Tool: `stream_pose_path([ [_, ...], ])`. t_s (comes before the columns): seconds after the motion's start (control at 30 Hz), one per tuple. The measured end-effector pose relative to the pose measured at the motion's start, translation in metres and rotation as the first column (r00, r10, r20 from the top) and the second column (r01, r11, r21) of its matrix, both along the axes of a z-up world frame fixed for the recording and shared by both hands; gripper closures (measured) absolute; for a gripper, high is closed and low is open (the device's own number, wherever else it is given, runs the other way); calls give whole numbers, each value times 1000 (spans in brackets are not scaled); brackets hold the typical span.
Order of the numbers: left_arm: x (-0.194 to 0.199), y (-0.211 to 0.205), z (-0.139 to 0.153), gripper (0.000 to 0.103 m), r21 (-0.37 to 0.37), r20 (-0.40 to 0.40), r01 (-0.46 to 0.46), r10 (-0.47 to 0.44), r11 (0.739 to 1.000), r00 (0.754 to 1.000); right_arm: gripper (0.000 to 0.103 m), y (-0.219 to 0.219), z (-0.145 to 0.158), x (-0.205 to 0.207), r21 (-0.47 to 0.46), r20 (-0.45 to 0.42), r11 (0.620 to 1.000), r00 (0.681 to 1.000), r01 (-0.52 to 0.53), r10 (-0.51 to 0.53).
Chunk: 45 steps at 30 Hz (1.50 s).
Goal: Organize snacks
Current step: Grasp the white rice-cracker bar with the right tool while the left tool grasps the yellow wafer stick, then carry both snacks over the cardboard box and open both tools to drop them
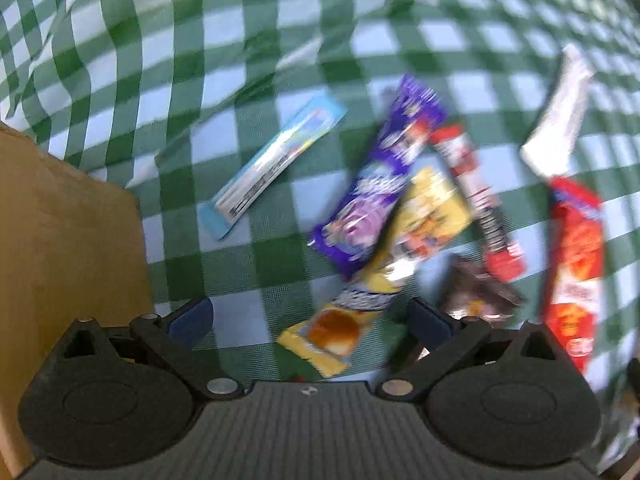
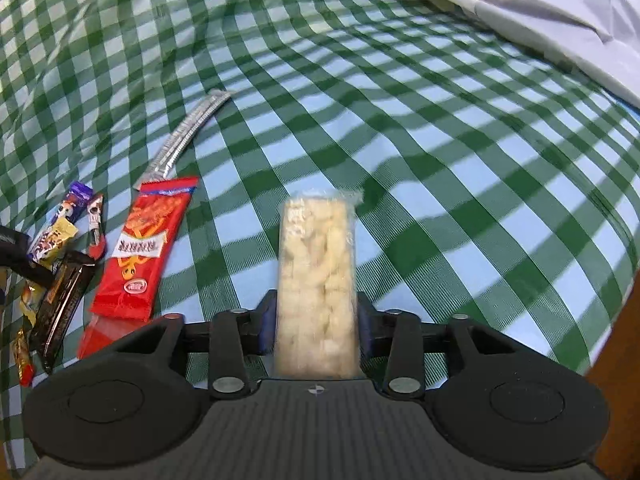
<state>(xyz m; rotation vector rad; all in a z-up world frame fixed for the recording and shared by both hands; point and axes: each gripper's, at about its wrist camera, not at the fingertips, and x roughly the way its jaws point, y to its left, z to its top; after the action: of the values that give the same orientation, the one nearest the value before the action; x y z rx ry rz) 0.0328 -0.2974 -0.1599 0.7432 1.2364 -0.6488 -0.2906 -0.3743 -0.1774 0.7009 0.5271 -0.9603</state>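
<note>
My left gripper (image 1: 310, 316) is open and empty above a pile of snack packets on the green checked cloth. The yellow packet (image 1: 400, 256) lies between its fingers, with a purple bar (image 1: 384, 172), a red-and-white stick (image 1: 476, 200), a dark brown bar (image 1: 480, 292), a red packet (image 1: 576, 264), a silver packet (image 1: 560, 116) and a light blue stick (image 1: 276, 156) around it. My right gripper (image 2: 316, 320) is shut on a clear pale rice-cracker bar (image 2: 316, 272), held above the cloth. The red packet (image 2: 140, 248) and silver packet (image 2: 188, 136) lie to its left.
A brown cardboard box (image 1: 68, 248) stands at the left of the left wrist view. A brown box edge (image 2: 620, 344) shows at the right of the right wrist view. A white plastic bag (image 2: 540, 8) lies at the far right. The cloth (image 2: 440, 140) is wrinkled.
</note>
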Motion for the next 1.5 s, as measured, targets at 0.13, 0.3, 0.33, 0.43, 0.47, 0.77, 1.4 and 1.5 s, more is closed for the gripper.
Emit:
stream_pose_path([
  [0.13,13,6,-6,0,-12,-67,-49,48,999,997,25,-3,-2,5,-18,22,999,999,-36,36],
  [0.3,3,7,13,74,-86,-34,46,-49,995,998,24,8,-5,17,-83,-42,996,999,-18,14],
  [0.33,0,8,16,77,-85,-24,56,-59,995,998,29,17,-4,21,-97,-70,995,998,-11,4],
  [0.43,-9,16,26,77,-124,-1,82,-83,989,997,64,30,1,23,-122,-98,993,995,8,-20],
  [0.47,-12,20,30,77,-135,-8,78,-80,988,997,65,24,1,22,-105,-84,994,996,9,-18],
  [0.77,-46,90,111,77,-293,-64,43,-64,955,996,65,52,46,-10,-67,74,997,997,32,-27],
  [1.4,-73,373,227,77,-410,21,-181,207,894,978,65,279,175,35,-231,200,884,869,-406,452],
  [1.5,-64,405,232,77,-416,18,-227,258,880,966,65,302,184,45,-244,180,865,856,-438,485],
])
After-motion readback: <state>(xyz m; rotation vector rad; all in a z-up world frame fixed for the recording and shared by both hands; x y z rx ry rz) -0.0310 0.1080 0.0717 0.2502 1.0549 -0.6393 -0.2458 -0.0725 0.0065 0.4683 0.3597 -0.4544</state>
